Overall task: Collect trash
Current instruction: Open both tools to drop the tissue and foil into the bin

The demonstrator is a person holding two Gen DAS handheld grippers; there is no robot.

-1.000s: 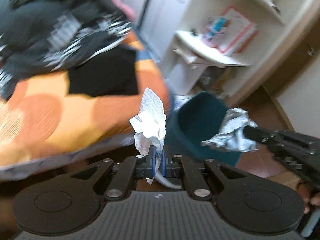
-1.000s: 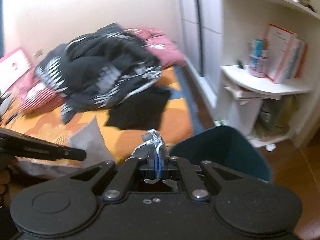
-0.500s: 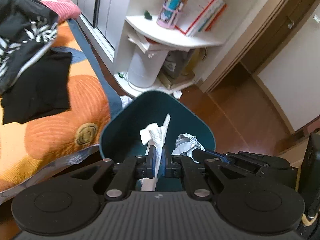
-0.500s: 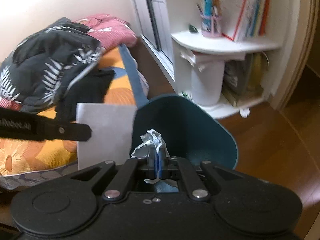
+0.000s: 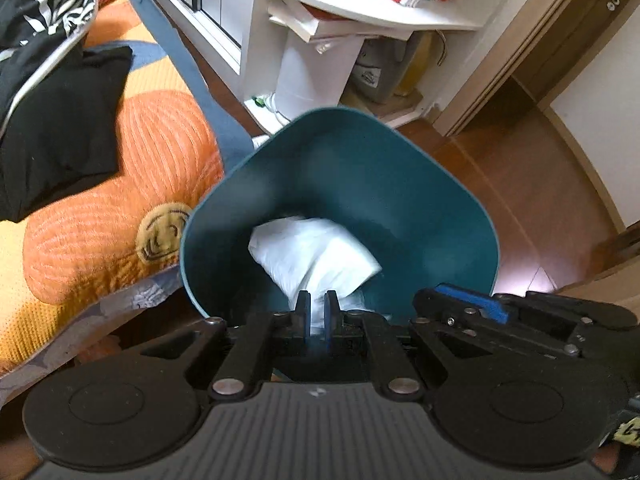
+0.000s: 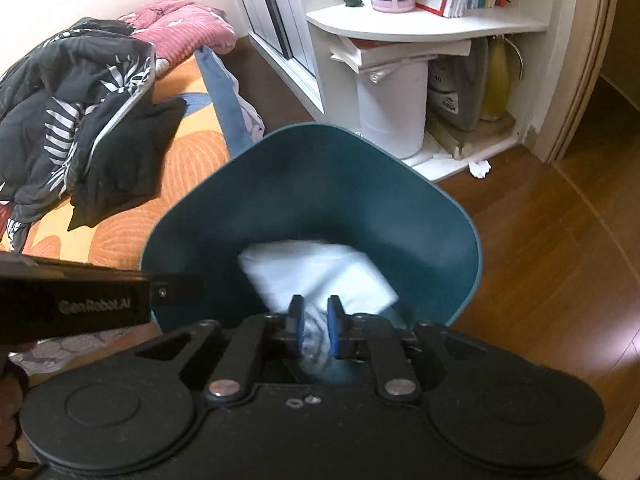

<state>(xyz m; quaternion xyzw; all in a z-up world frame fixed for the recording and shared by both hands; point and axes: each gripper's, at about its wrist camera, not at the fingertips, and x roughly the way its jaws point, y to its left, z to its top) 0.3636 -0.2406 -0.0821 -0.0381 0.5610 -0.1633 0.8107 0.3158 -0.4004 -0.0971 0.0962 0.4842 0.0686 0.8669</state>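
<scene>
A teal trash bin point(image 5: 340, 114) stands on the floor beside the bed, and both grippers hang over its mouth, pointing down into it. My left gripper point(image 5: 317, 310) is shut on a white tissue point(image 5: 312, 256), which hangs blurred inside the bin. In the right wrist view the same tissue point(image 6: 320, 272) shows in the bin point(image 6: 320, 130), with the left gripper's fingers point(image 6: 176, 286) reaching in from the left. My right gripper point(image 6: 315, 318) is opening its jaws. The crumpled foil ball point(image 6: 316, 338) lies loose and blurred between its pads. One right finger point(image 5: 472, 304) shows beside the bin.
An orange flowered bed cover point(image 5: 120, 184) with black clothes point(image 6: 80, 112) lies left of the bin. Behind it stands a white shelf unit point(image 6: 420, 26) with books, over a white cylinder point(image 6: 390, 112). A crumpled paper point(image 6: 479, 169) lies on the wooden floor point(image 6: 540, 260).
Both grippers swung from over the bed down to the bin's mouth. The right jaws have parted around the foil ball; the left stays shut on the tissue.
</scene>
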